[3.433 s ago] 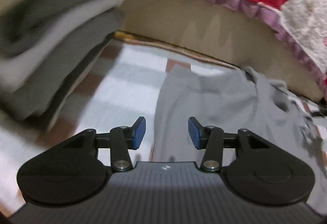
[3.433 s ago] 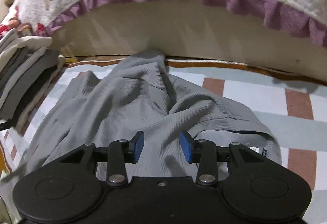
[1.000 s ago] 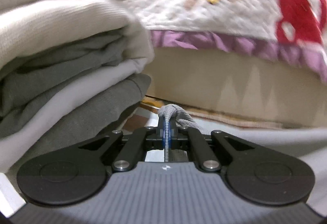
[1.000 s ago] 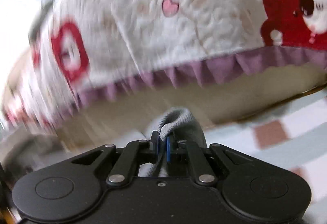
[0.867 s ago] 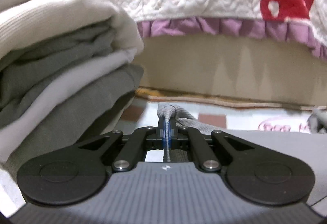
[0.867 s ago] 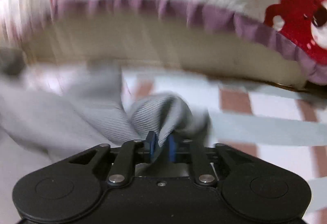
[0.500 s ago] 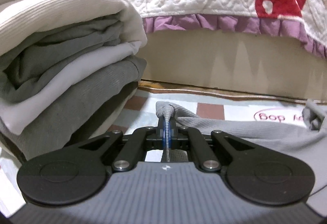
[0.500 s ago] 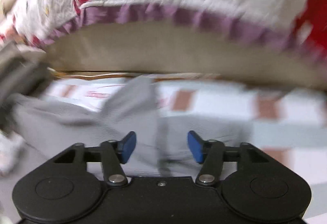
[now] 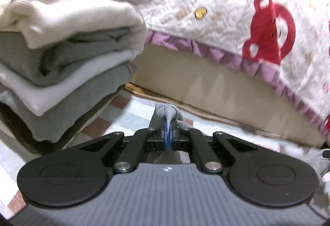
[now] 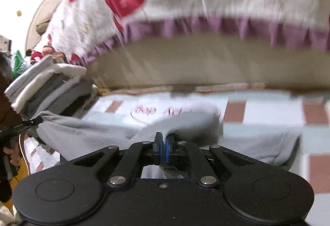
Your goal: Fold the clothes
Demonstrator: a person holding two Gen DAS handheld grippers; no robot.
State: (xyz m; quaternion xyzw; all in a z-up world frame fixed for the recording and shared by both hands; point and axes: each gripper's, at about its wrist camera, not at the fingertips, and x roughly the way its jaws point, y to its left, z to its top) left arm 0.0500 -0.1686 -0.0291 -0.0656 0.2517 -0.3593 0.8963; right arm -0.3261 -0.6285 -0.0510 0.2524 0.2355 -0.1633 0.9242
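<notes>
Both pairs of fingers pinch cloth: our left gripper (image 9: 169,133) is clamped on a bunched edge of the grey garment (image 10: 86,133), and our right gripper (image 10: 164,151), its jaws having just been closing, now pinches another fold of it. The garment hangs spread between our two holds, low over the checked mat (image 10: 268,114).

We judge this the spreading step, before any fold. Next move calls for pulling the holds apart evenly and laying the cloth flat.

Stack of folded clothes (image 9: 61,50) stands close on the left; quilted bedspread (image 9: 237,20) and bed side lie ahead, limiting room.
</notes>
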